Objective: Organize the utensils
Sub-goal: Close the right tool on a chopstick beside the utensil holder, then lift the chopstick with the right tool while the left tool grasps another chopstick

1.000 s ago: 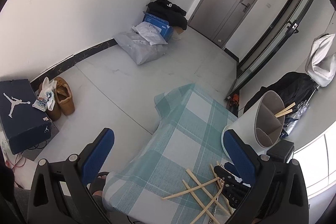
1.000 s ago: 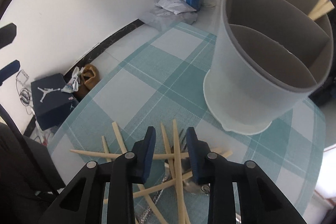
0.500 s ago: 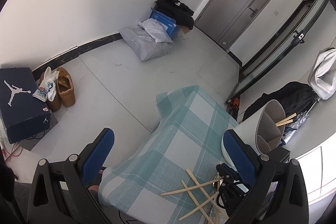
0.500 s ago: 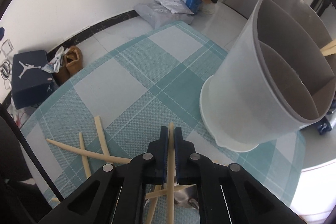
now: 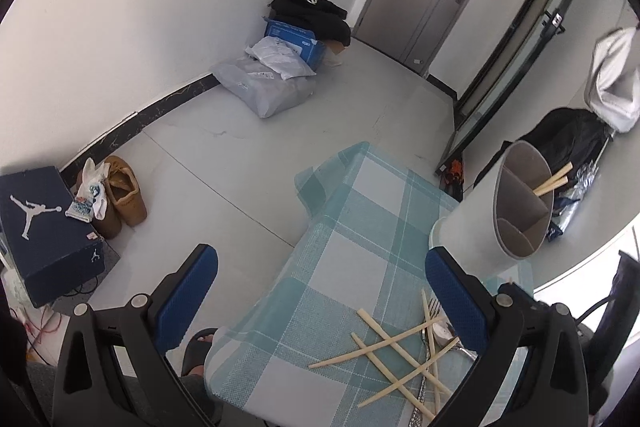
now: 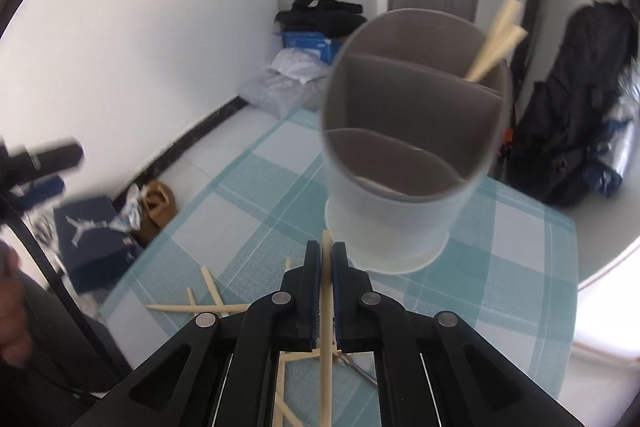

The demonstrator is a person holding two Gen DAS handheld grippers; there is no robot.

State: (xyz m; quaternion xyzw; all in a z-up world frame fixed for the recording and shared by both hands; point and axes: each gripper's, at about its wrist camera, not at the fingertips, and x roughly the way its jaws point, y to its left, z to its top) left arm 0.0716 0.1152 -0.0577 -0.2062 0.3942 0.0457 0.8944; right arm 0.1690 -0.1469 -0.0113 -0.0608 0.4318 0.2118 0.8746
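My right gripper (image 6: pixel 326 255) is shut on a single pale chopstick (image 6: pixel 325 367), held lengthwise above the table, its tip just short of the utensil holder (image 6: pixel 400 211). The holder is a white round tub with three grey compartments; two chopsticks (image 6: pixel 496 43) stand in its far one. Several loose chopsticks (image 5: pixel 392 351) lie crossed near the table's front edge, and a metal fork (image 5: pixel 434 307) lies among them. My left gripper (image 5: pixel 320 267) hangs open over the left side of the checked tablecloth (image 5: pixel 360 211), holding nothing. From there the holder (image 5: pixel 468 227) stands to the right.
Beyond the table's left edge is bare floor with a dark shoe box (image 5: pixel 44 227), brown shoes (image 5: pixel 124 191) and bags (image 5: pixel 272 83) along the wall. A black backpack (image 6: pixel 580 107) sits behind the holder. A slippered foot (image 5: pixel 200 343) shows under the table edge.
My right gripper closed on one chopstick in the pile, then rose with it toward the holder. It is gone from the left wrist view, which shows the pile uncovered.
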